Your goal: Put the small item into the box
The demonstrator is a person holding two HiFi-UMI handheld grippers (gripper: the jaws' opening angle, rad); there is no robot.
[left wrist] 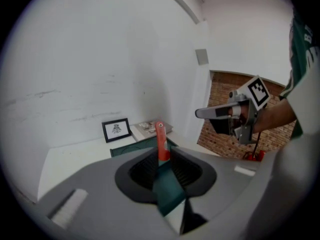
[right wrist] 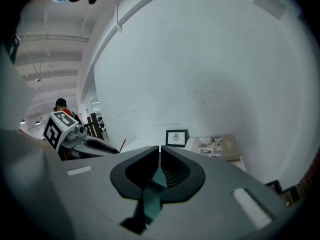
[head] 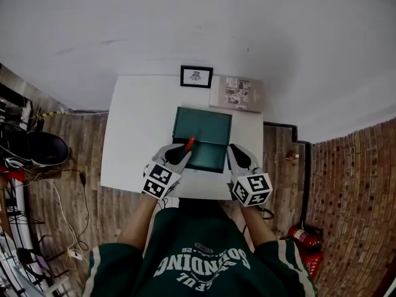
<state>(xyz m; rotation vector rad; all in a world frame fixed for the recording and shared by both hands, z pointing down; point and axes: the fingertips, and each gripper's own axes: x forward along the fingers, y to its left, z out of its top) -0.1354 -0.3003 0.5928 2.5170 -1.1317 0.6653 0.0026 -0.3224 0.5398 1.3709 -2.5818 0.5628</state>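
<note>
While left gripper (head: 184, 148) jaws clamp red small item (left wrist: 161, 140) over green box (head: 202, 127), right gripper (head: 232, 153) jaws pressed together; sweatshirt lettering (head: 203, 260) unreadable.

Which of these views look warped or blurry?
Head view: fisheye bows the walls round the table. Left gripper view: dark vignette, near casing blurred, red item fairly sharp. Right gripper view: same vignette, jaws soft, framed picture clear.
</note>
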